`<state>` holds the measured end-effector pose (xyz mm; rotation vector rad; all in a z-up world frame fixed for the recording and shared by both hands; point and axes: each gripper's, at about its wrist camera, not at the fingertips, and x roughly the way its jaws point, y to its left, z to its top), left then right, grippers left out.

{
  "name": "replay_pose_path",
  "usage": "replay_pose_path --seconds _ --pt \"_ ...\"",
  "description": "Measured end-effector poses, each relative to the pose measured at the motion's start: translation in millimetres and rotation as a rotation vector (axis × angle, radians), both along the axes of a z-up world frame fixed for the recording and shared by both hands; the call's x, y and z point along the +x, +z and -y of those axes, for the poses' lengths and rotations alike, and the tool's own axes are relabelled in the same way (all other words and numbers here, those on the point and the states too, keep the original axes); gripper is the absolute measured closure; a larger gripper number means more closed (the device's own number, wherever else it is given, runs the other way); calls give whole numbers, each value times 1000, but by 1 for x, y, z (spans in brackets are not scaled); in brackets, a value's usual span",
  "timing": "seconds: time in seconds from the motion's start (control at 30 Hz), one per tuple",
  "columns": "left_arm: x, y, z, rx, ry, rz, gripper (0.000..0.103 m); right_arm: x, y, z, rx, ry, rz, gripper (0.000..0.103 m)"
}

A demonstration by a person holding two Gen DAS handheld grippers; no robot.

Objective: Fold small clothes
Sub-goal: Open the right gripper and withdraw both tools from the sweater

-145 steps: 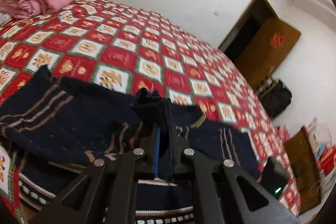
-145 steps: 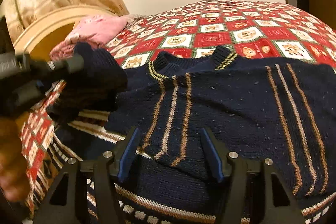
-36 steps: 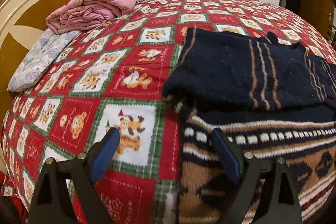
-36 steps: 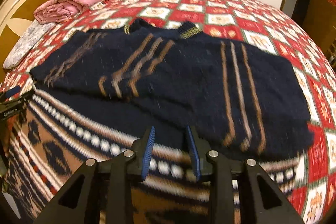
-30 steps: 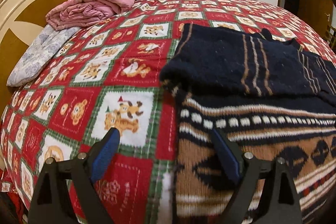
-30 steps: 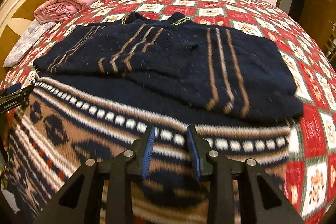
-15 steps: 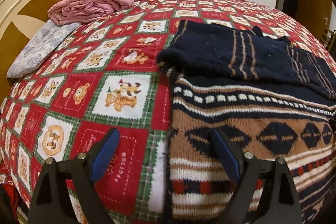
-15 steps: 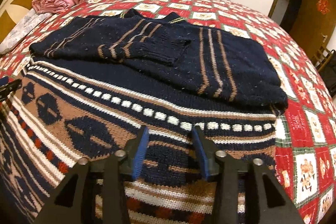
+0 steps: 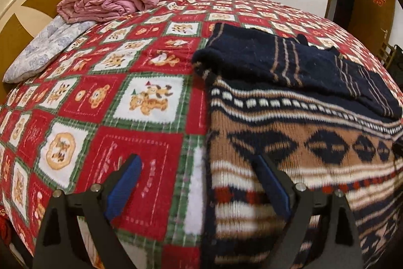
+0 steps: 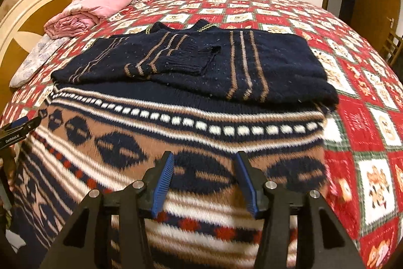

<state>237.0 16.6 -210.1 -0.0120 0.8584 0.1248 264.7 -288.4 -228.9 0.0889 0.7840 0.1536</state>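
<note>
The right gripper (image 10: 204, 180) hangs over the near, patterned part of the sweater (image 10: 176, 132), its blue pads half spread with nothing pinched between them. The left gripper (image 9: 199, 183) has its jaws spread wide above the left side edge of the same sweater: one pad is over the bedspread (image 9: 105, 102), the other over the knit, and nothing is gripped. In the right wrist view the tip of this left tool shows at the left border, and on it a white label reads about "GenRobot.AI". The sweater lies flat on the bed, near its front edge. Its long axis runs from the viewer away toward the wall: the brown, white and red banded hem part is nearest and the collar (image 10: 181, 28) is at the far end. Both navy sleeves are folded across the chest, so the striped cuffs lie over the middle. One red square of the bedspread carries small white letters, too blurred to read with certainty. Farther, beside the headboard (image 9: 30, 17), rests a folded pink blanket (image 9: 110, 0) on a grey pillow (image 9: 47, 47).
</note>
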Motion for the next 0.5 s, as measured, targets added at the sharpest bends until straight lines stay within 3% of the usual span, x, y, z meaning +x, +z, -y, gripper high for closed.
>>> replay_pose_path --seconds 0.33,0.5 --pt "-41 4 3 -52 14 -3 9 -48 -1 16 42 -37 -17 52" --pt "-72 9 12 -59 -30 1 9 -85 -3 26 95 -66 -26 52"
